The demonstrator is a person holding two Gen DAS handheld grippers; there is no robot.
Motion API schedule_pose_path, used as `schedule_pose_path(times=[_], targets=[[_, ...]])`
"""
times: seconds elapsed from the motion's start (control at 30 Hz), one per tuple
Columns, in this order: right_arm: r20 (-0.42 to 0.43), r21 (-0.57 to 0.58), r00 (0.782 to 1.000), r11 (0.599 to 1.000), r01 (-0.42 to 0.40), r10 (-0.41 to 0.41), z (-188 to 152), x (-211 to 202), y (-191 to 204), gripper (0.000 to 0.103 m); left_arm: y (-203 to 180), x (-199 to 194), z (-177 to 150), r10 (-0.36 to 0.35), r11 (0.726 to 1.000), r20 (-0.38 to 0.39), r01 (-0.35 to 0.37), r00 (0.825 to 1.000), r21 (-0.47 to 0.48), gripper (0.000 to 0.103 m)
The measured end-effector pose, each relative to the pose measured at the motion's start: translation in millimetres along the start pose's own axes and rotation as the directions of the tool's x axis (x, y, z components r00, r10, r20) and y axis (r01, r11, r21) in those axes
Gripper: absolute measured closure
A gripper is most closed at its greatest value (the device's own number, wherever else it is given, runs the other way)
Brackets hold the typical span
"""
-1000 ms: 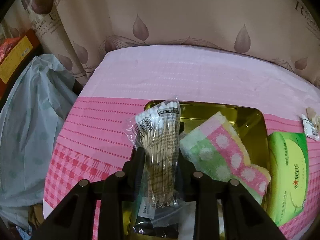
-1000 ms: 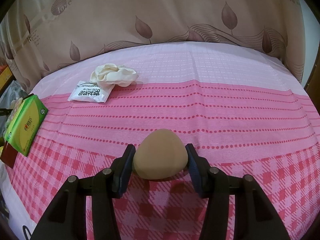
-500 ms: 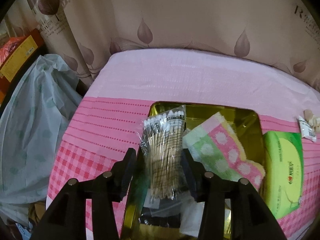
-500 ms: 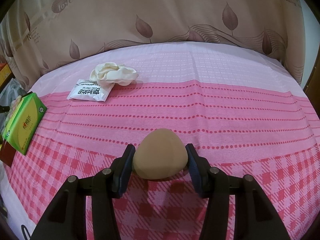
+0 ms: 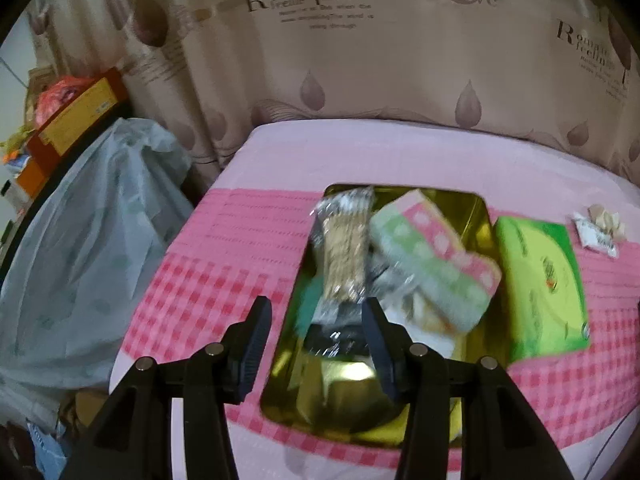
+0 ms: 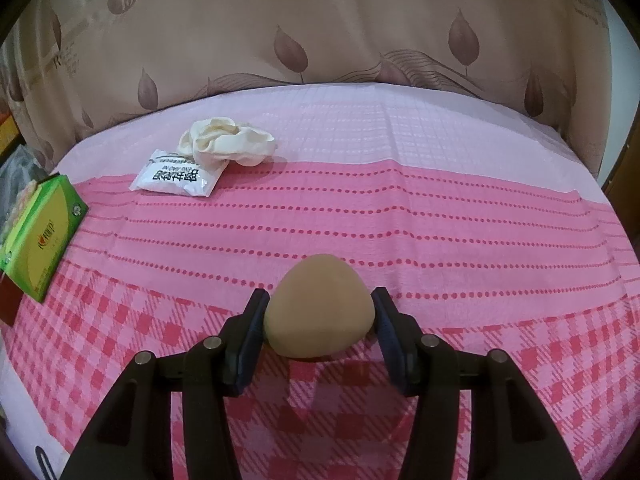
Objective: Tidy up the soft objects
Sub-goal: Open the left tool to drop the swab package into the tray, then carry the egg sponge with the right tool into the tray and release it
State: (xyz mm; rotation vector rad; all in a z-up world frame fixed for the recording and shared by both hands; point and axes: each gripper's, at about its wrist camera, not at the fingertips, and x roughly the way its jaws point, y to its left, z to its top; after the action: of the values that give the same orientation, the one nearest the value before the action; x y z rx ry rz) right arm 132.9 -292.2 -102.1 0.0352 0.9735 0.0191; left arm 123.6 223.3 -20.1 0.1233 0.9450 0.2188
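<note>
A gold tin (image 5: 478,216) sits on the pink cloth in the left wrist view. Inside it lie a clear bag of cotton swabs (image 5: 346,248) and a green-and-pink dotted sponge cloth (image 5: 432,260), over other blurred packets. My left gripper (image 5: 316,308) hovers open above the tin's near end, with nothing between its fingers. In the right wrist view, a beige teardrop sponge (image 6: 320,312) rests low over the checked cloth. My right gripper (image 6: 320,298) is shut on it, a pad against each side.
A green tissue pack (image 5: 540,280) lies right of the tin and shows again as the green pack (image 6: 40,236). A white sachet (image 6: 176,176) and a cream scrunched cloth (image 6: 226,144) lie further back. A pale plastic bag (image 5: 92,240) bulges off the table's left edge. A curtain hangs behind.
My left gripper opened, let go of the cotton swab bag into the tin and drew back and up. The right gripper and the beige sponge kept still.
</note>
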Motion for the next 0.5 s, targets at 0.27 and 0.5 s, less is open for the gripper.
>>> schedule_pose_path(times=[0.27,0.5], targets=[[0.002,-0.026,1.000,0.999,0.031,-0.031,0,-1,6,0.059,21,0,-39,0.066,0.997,0.002,-0.066,0.998,-0.047,0.055],[0.003,-0.033,0.997,0.997,0.073,-0.073,-2,-3,15,0.059,44,0,-48,0.042,0.989,-0.008,-0.042,0.999,-0.141,0.055]])
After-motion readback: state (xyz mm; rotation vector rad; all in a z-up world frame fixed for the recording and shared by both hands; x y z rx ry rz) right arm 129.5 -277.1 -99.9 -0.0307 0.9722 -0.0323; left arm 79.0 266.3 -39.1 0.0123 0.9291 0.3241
